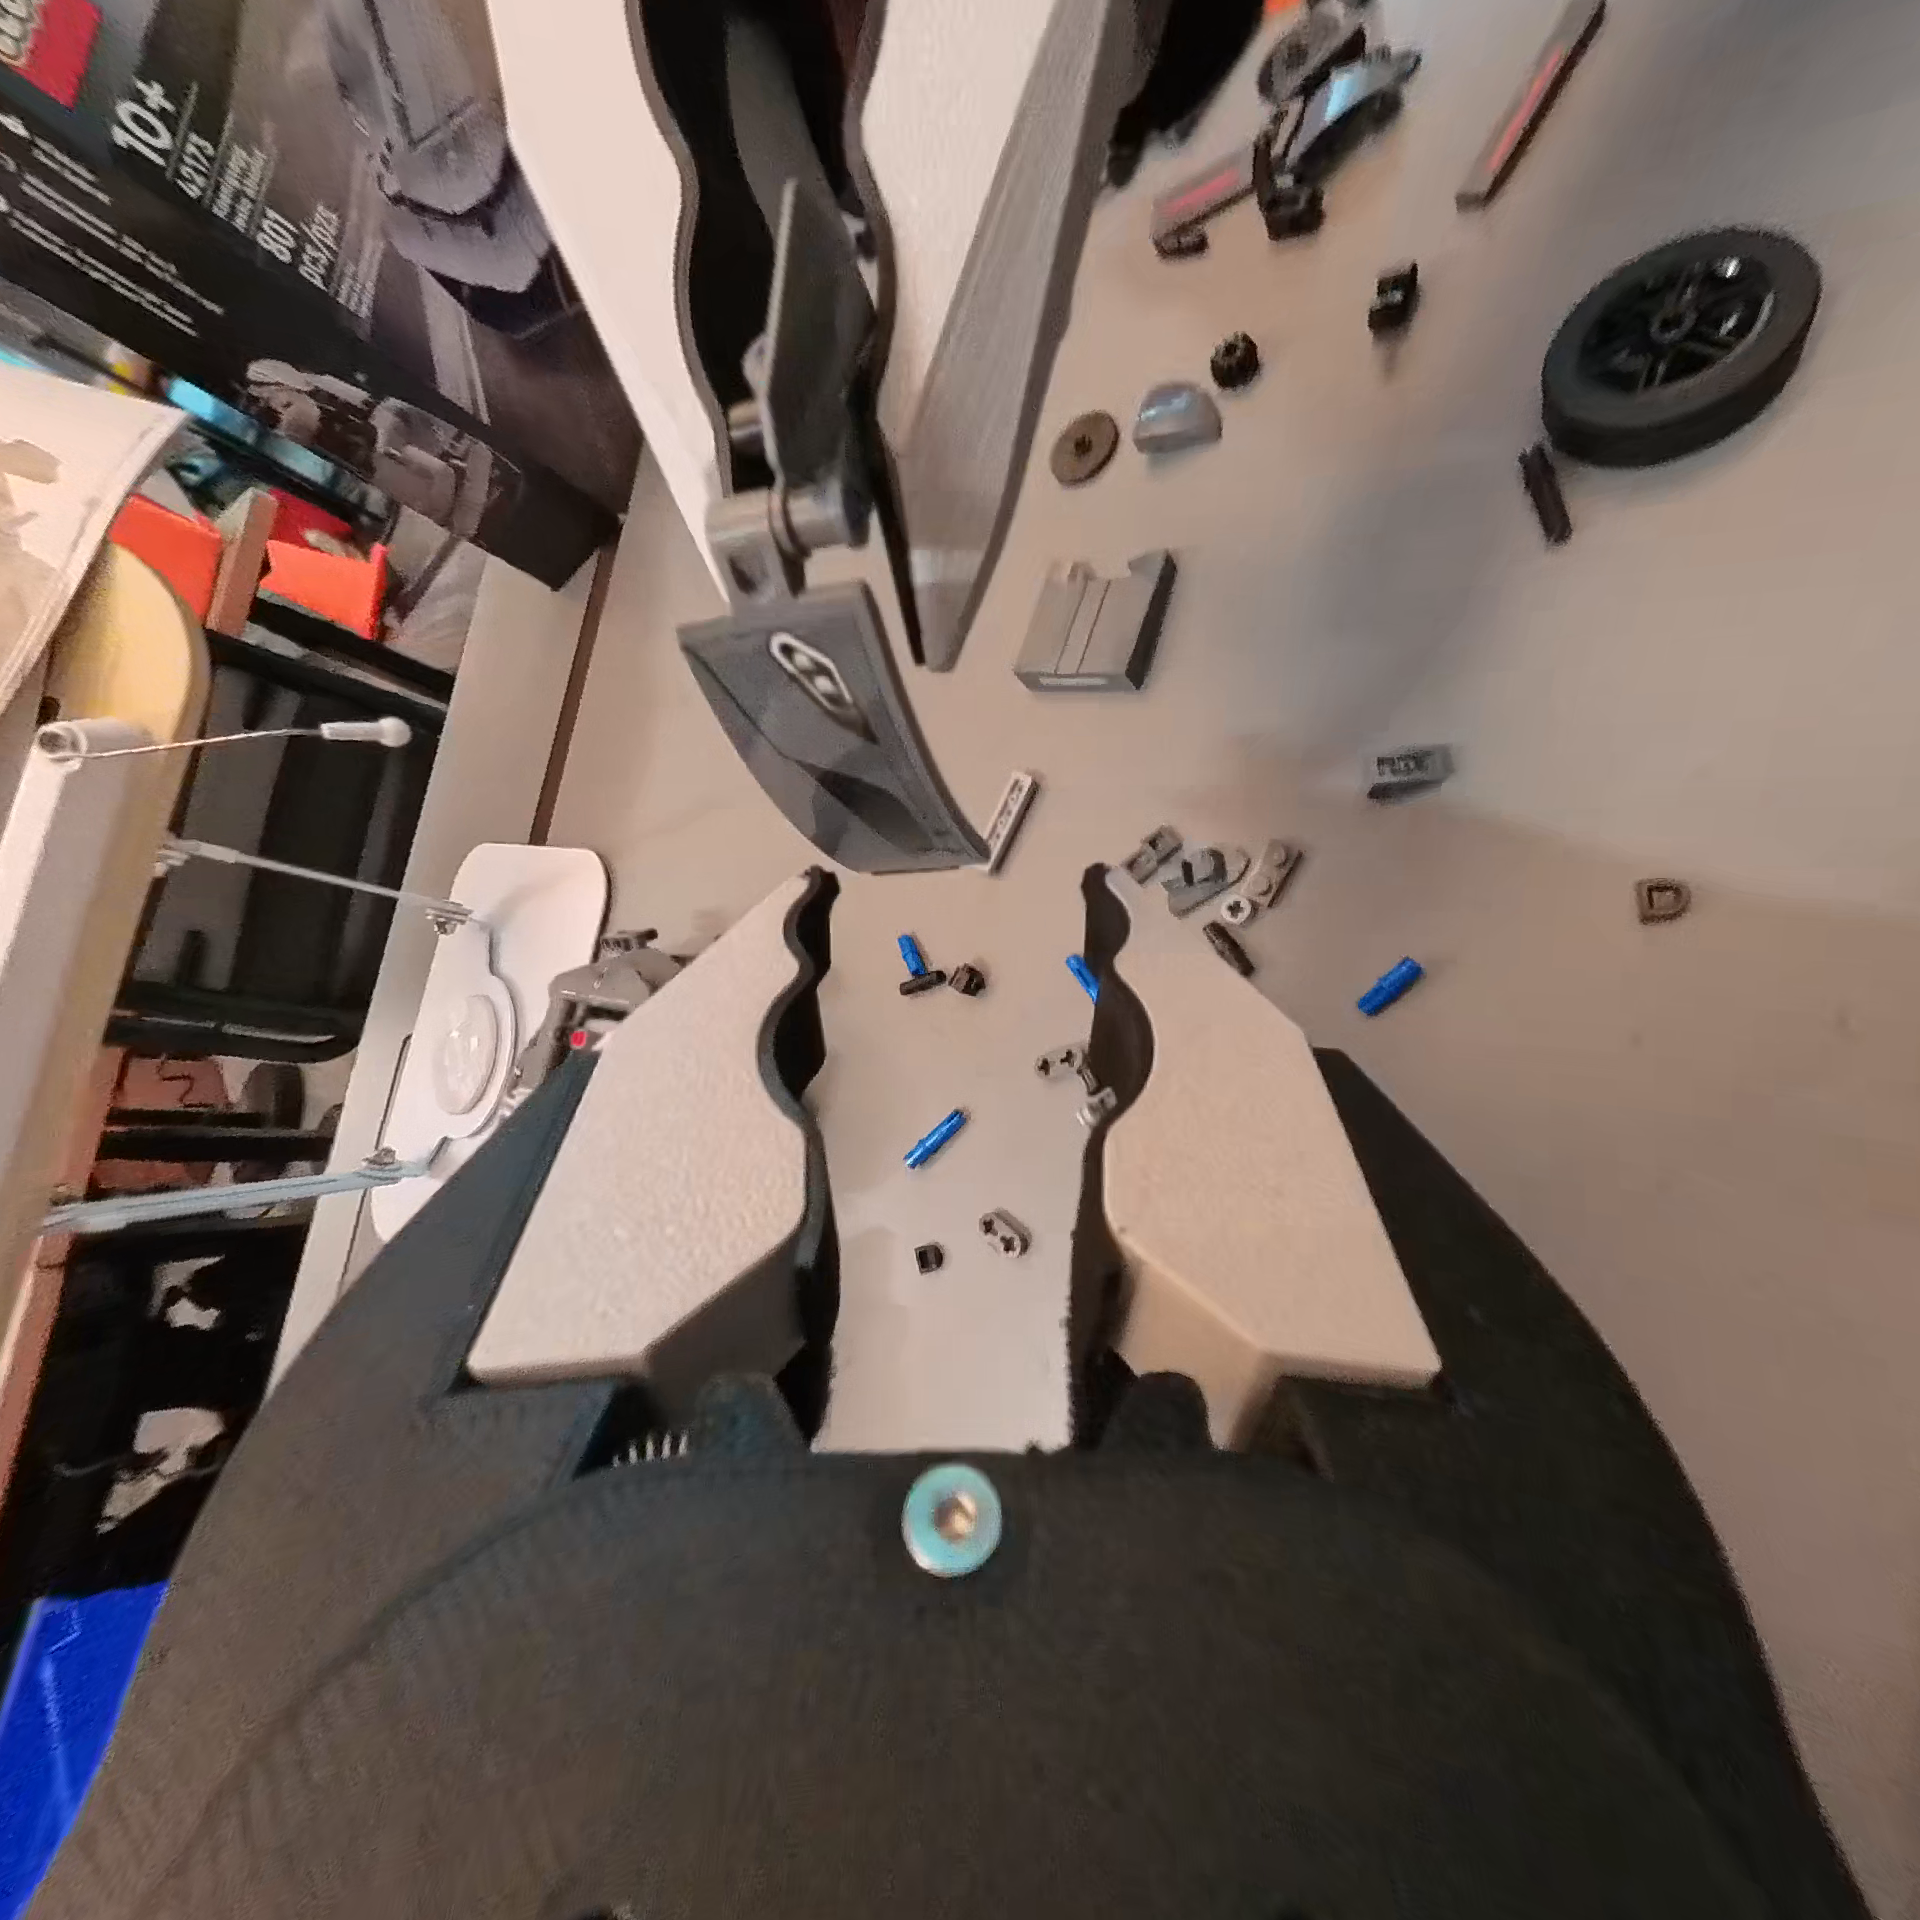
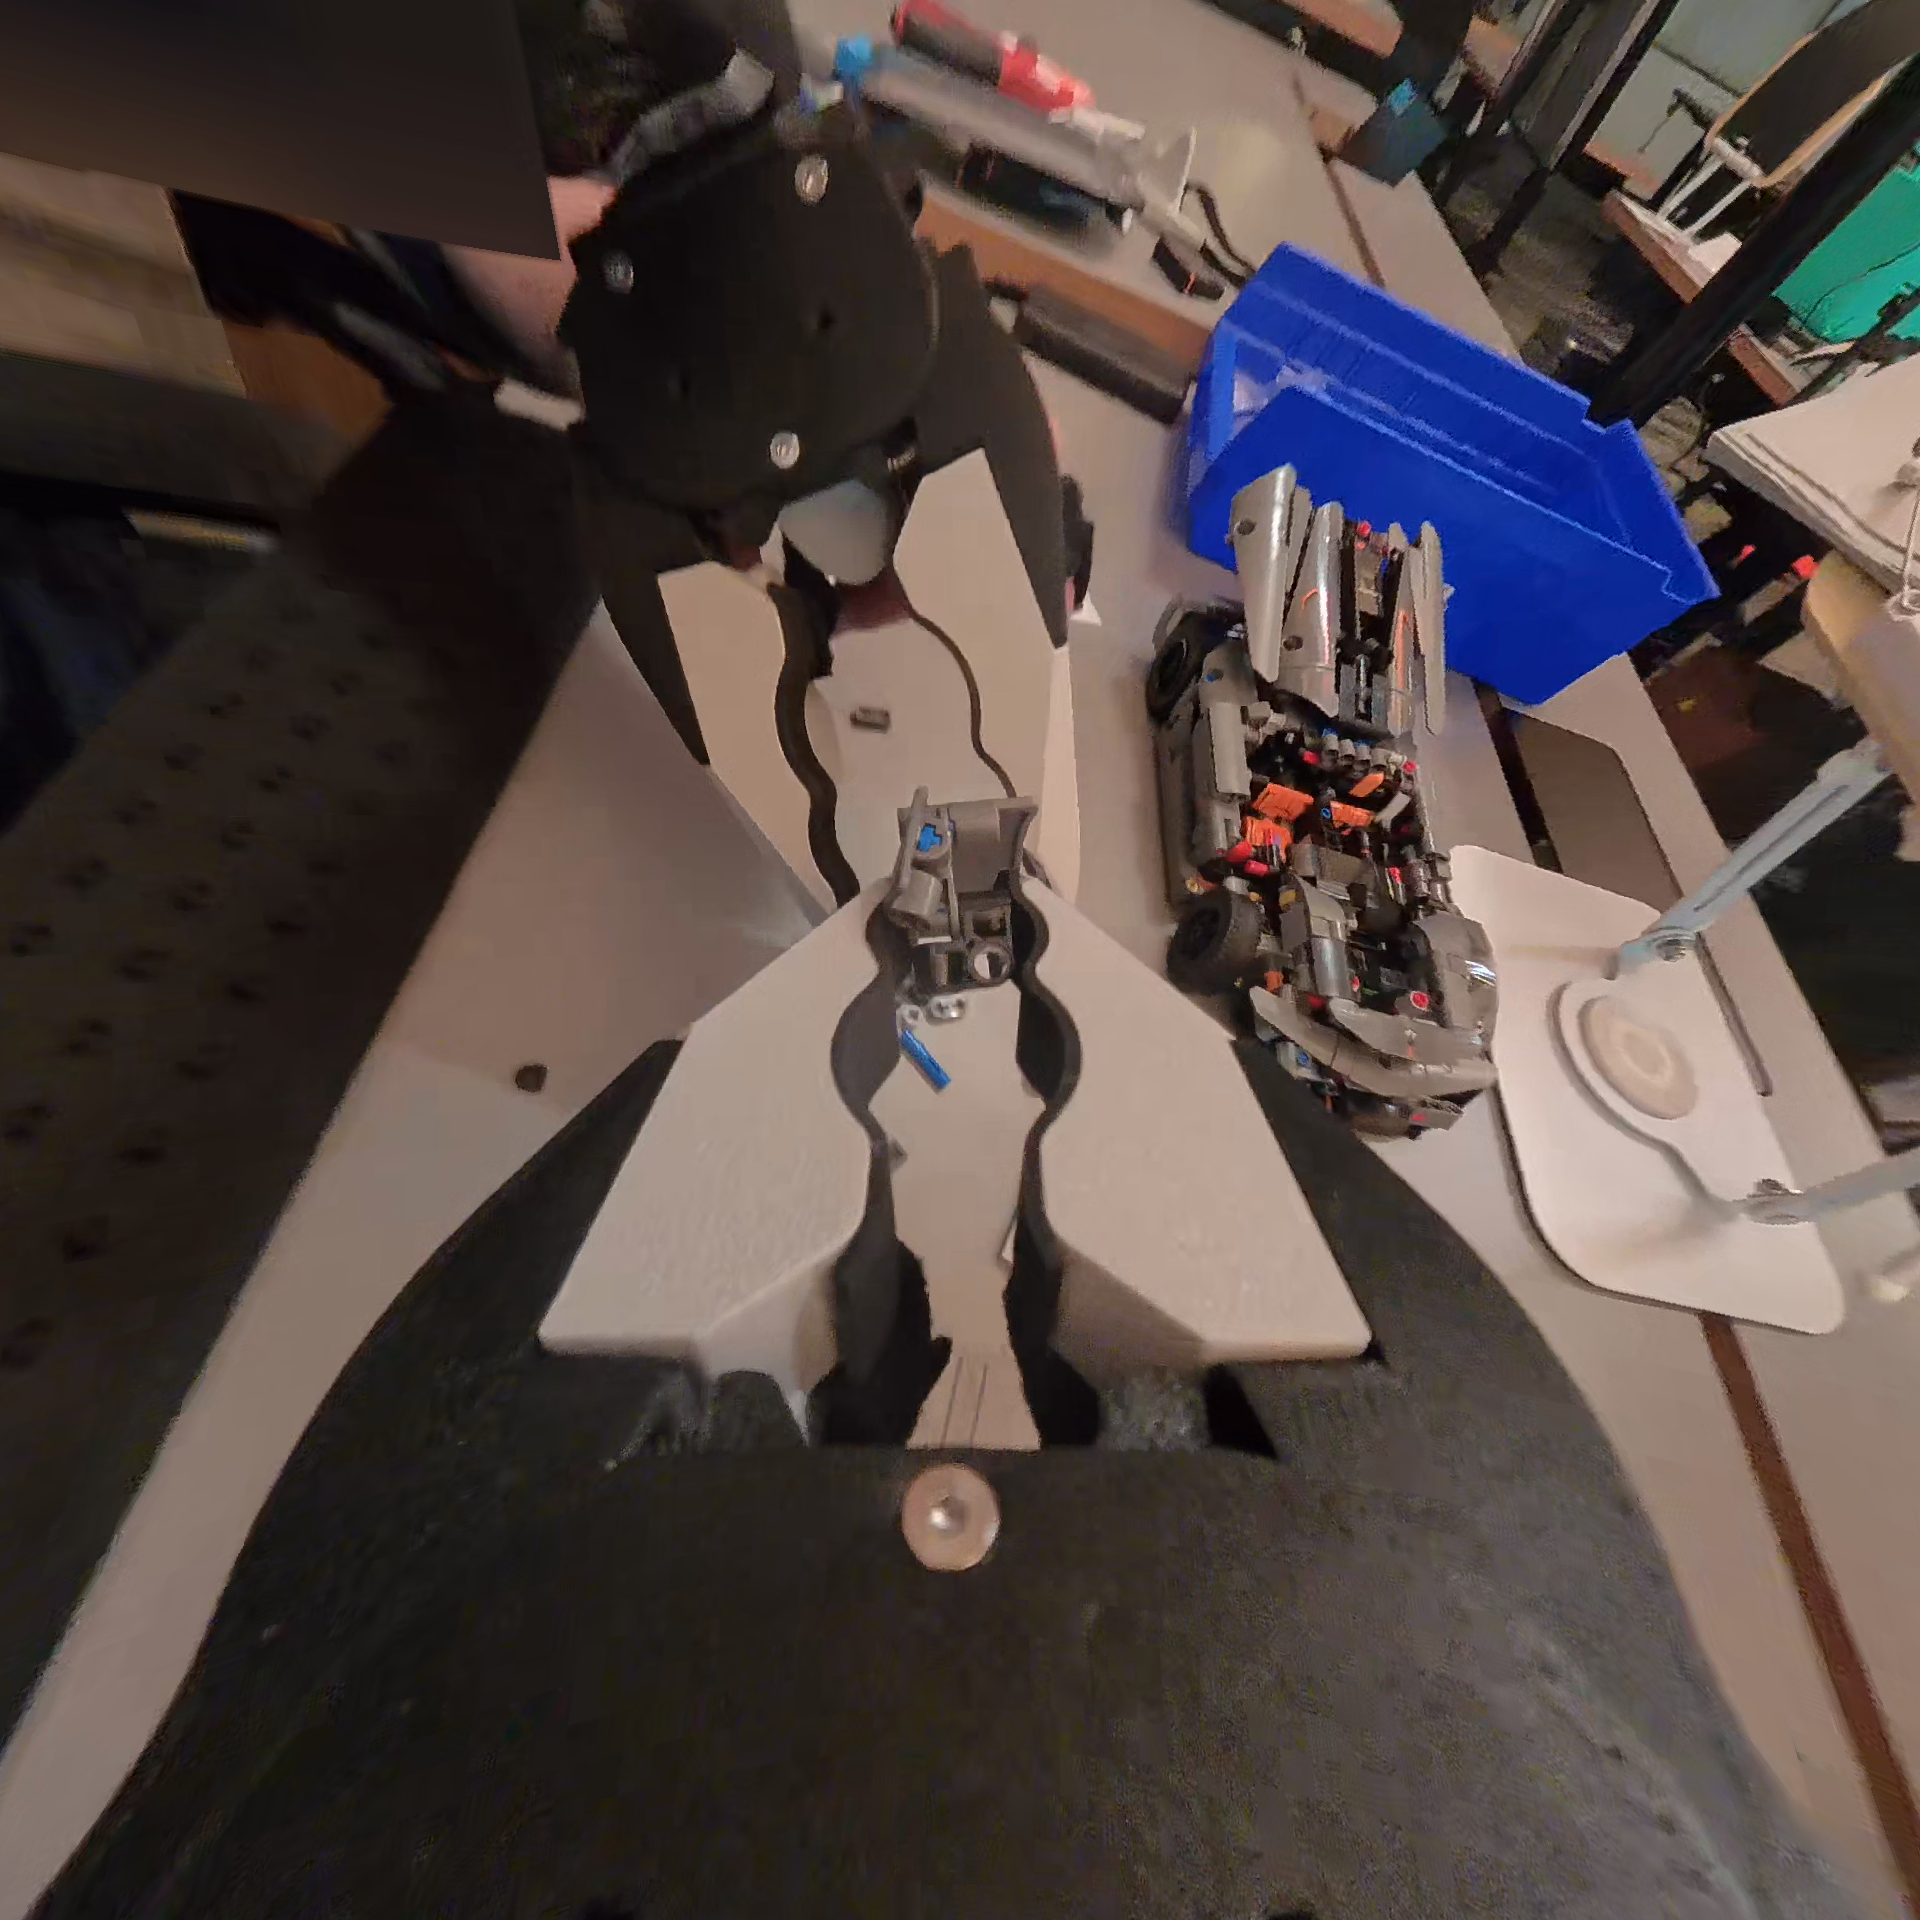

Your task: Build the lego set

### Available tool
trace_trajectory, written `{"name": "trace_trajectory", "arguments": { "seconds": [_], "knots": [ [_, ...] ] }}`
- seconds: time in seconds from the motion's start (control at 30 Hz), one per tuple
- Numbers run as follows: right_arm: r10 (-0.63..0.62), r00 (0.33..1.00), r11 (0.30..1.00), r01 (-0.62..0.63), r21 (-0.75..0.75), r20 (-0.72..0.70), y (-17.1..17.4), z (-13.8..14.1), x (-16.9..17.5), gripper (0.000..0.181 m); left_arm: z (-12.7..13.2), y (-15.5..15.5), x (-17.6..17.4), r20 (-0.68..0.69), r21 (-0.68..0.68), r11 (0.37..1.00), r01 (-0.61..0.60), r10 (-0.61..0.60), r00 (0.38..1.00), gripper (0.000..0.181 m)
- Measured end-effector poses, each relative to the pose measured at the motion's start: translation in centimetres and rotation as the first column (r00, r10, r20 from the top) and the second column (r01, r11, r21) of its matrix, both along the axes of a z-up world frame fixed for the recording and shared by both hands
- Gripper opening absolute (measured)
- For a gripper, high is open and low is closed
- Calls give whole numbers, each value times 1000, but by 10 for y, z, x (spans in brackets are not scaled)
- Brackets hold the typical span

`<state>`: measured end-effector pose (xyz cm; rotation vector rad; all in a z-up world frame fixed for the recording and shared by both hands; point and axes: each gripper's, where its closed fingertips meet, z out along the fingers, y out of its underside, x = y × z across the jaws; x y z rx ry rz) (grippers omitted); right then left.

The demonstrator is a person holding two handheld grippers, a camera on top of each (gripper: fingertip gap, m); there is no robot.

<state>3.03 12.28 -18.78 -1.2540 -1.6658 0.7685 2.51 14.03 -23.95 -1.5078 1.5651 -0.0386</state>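
Grey lego sub-assembly (image 2: 961,899) sits clamped between the tips of the right gripper (image 2: 954,935), its long axis running forward along the fingers, curved panel end outermost. The left gripper (image 1: 956,883) hangs empty, jaws parted, just short of that panel and above loose blue pins (image 1: 933,1139) on the table (image 1: 1558,1143).

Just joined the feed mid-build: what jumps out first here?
The right hand-held gripper is shut on a small grey sub-assembly, dead centre. To its right the half-built car lies on the table before a blue bin. The left hand-held gripper hangs open over scattered blue pins.
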Motion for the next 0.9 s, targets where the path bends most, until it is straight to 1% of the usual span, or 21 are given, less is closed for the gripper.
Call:
{"name": "trace_trajectory", "arguments": {
  "seconds": [0.13,0.2,0.27,0.43,0.47,0.5,0.57,0.6,0.7,0.73,0.8,0.9],
  "knots": [
    [40,993,993,-51,-109,-108,-5,18,1,14,7,-5,8,91,-51,998,28,-23,996,46],
    [57,988,988,-76,-131,-141,-8,24,1,14,16,-7,11,149,-52,998,37,-29,988,35],
    [69,988,989,-86,-123,-139,-11,23,0,14,28,-7,12,209,-41,998,45,-36,977,25],
    [66,989,988,-83,-133,-130,-10,21,1,15,33,-9,11,254,-83,995,62,-39,966,24],
    [55,993,989,-69,-131,-104,-7,16,2,15,32,-9,10,245,-91,994,58,-34,969,23],
    [41,997,991,-49,-122,-72,-3,10,3,21,29,-7,7,222,-97,994,44,-22,975,24],
    [-4,1000,998,4,-62,10,9,-2,7,39,21,-3,3,176,-111,994,15,5,984,24],
    [-26,999,1000,26,-10,40,13,-5,9,45,15,-3,1,147,-130,992,0,19,989,24],
    [-16,999,995,11,96,49,3,-3,4,44,-2,-2,-2,68,-185,982,-32,46,997,24],
    [-15,997,993,7,121,71,0,-6,1,42,-6,-1,-4,39,-169,985,-43,50,998,24],
    [-30,987,981,0,192,156,-1,-21,-2,38,-11,-1,-4,-20,-133,990,-43,40,999,24],
    [-88,961,966,18,260,262,7,-45,-1,29,-15,-7,0,-35,-149,988,-26,21,999,24]
  ]
}}
